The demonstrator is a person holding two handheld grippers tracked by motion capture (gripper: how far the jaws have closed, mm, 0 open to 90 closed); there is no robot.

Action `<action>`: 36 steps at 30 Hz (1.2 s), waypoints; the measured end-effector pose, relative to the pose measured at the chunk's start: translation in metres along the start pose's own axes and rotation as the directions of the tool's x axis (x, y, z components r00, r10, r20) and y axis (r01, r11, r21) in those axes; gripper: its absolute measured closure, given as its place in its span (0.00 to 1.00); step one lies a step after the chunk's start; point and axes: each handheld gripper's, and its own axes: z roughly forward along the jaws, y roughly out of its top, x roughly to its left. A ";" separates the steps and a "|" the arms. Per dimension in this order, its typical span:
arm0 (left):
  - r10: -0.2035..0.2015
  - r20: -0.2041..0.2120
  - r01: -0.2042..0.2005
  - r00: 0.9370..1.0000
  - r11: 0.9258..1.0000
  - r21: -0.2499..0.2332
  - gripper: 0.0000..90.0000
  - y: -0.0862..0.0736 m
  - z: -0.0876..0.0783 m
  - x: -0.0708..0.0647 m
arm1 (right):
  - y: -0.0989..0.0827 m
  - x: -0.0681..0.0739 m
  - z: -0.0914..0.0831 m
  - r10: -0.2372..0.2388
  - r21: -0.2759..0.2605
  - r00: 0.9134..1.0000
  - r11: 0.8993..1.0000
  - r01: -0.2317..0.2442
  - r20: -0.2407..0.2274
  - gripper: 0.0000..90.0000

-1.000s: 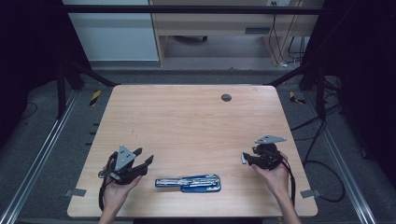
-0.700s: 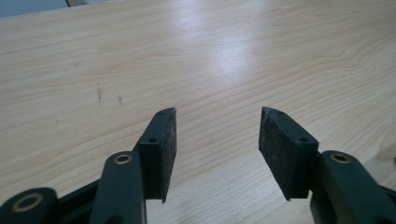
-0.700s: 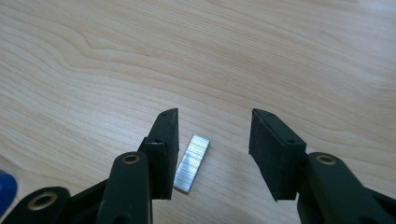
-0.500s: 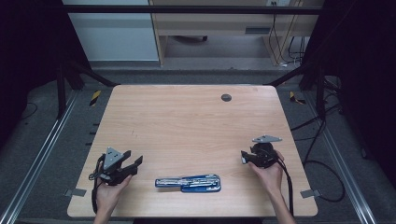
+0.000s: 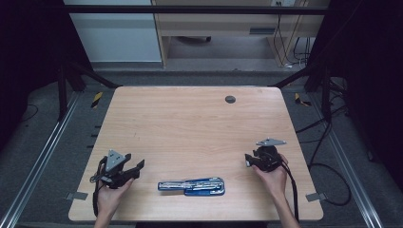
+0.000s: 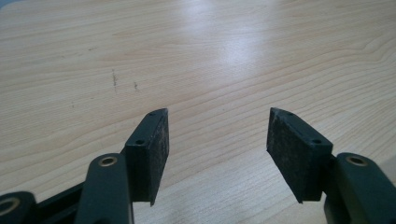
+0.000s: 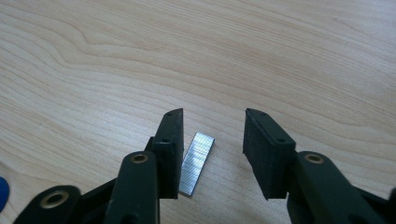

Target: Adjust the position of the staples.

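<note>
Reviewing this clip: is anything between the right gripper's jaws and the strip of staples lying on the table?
Nothing visible. In the right gripper view, the strip of staples lies flat on the bare table between the open pads of the right gripper, nearer one pad. The jaws have just been closing, not yet pressing it.

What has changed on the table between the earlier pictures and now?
The left gripper moved left and toward the near edge; its jaws have just been opening, nothing between them. The right gripper hardly moved; its jaws have just been closing around a strip of staples lying on the table, not yet gripping it. The blue stapler stayed put.
</note>
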 end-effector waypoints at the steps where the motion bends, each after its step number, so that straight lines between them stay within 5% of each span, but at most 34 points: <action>1: -0.004 -0.002 0.004 1.000 1.000 0.004 0.44 0.000 0.000 0.000 | 0.000 0.000 0.000 0.006 0.001 1.000 1.000 -0.006 -0.007 0.67; 36: -0.009 0.015 0.009 1.000 0.999 0.036 0.46 -0.001 0.003 0.001 | -0.001 0.002 0.011 -0.022 0.077 0.999 0.997 0.024 -0.029 0.87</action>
